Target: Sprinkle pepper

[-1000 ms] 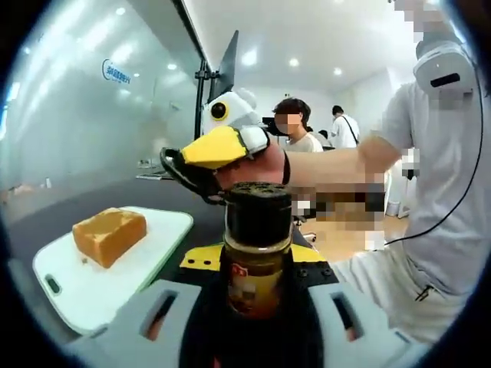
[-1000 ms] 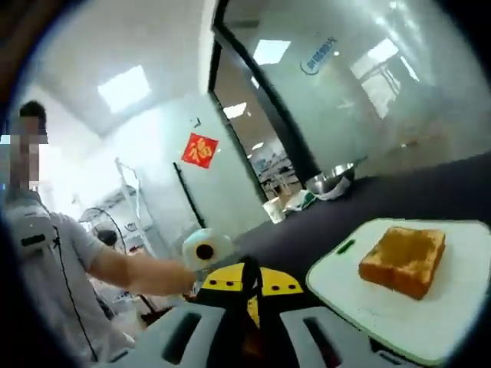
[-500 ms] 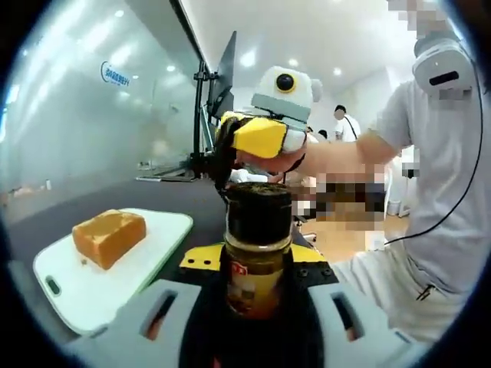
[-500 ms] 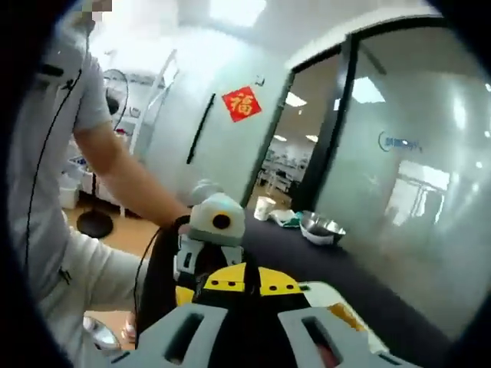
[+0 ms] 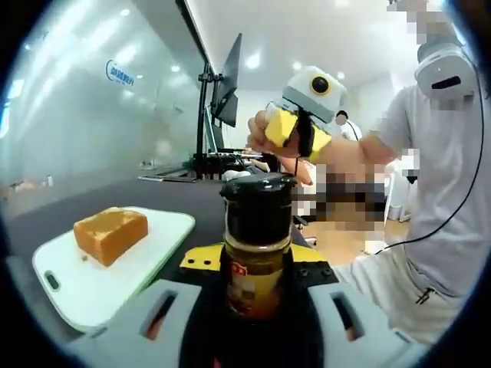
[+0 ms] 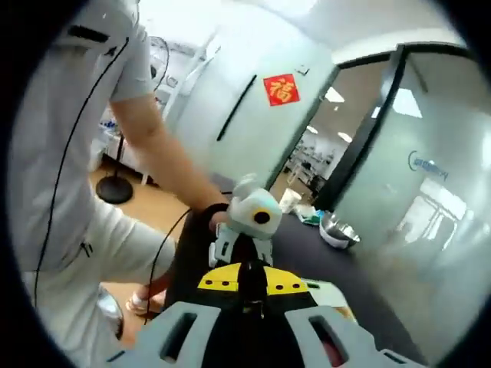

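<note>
standing upright between the jaws of the left gripper (image 5: 249,307), the pepper jar (image 5: 257,244) is pinched at its amber body, near the person and just right of the white cutting board (image 5: 100,277). its black cap (image 5: 258,208) is looking skewed now, one edge lifted, where a second ago it was sitting flat and square, so i judge the lid is being loosened or flipped open, the step needed before any pepper can fall.

the toast slab (image 5: 110,232) is lying on the far left part of the board, bare on top as far as i can tell, so the sprinkling itself is not yet begun.

the right gripper (image 5: 295,132) is rising away, hanging above and to the right of the cap, apart from it, where half a second ago it was crowding down on the cap's rim. from the left gripper view i cannot tell whether its fingers are spread or closed.

the right gripper view is adding what the other lacks: its own jaws are pressed together on a slim dark piece (image 6: 252,282) i cannot identify, and beyond them the left gripper (image 6: 247,230) is showing from the front, with a steel bowl (image 6: 336,232) far off on the dark table (image 6: 307,245).
</note>
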The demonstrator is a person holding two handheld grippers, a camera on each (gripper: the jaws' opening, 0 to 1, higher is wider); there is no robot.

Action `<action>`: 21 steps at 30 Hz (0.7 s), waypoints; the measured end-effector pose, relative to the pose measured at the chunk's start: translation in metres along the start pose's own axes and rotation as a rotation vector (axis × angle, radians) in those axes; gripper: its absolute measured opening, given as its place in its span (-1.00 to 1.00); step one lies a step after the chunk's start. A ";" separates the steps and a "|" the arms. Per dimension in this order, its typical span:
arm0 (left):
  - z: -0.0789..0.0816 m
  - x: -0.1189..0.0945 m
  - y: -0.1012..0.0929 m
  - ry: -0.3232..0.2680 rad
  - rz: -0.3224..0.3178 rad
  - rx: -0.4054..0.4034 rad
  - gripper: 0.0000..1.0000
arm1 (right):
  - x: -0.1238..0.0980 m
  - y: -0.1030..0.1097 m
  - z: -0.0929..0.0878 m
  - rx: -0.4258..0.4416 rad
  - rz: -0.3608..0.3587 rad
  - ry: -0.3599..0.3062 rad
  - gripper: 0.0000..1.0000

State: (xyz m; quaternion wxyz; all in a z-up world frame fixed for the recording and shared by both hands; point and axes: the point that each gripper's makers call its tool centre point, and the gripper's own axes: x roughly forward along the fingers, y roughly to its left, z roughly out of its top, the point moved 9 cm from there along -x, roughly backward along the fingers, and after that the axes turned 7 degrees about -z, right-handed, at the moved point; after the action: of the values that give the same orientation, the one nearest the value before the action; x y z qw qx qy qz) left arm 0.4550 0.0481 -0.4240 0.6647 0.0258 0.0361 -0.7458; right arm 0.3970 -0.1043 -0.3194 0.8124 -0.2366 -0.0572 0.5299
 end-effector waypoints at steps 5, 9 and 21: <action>0.000 0.002 -0.002 -0.004 0.000 -0.002 -0.62 | 0.010 -0.013 -0.015 0.277 -0.197 -0.120 -0.96; 0.000 0.001 -0.001 -0.006 0.001 -0.005 -0.62 | 0.023 -0.007 -0.027 0.449 -0.169 -0.098 -1.00; -0.001 0.000 0.000 -0.010 0.001 0.002 -0.61 | 0.040 -0.003 -0.029 0.406 -0.112 -0.014 -1.00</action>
State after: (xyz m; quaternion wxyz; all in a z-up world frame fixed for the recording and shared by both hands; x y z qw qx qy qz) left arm 0.4546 0.0484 -0.4247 0.6651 0.0229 0.0319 -0.7457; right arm 0.4263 -0.0795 -0.3501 0.8710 -0.0610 0.0320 0.4864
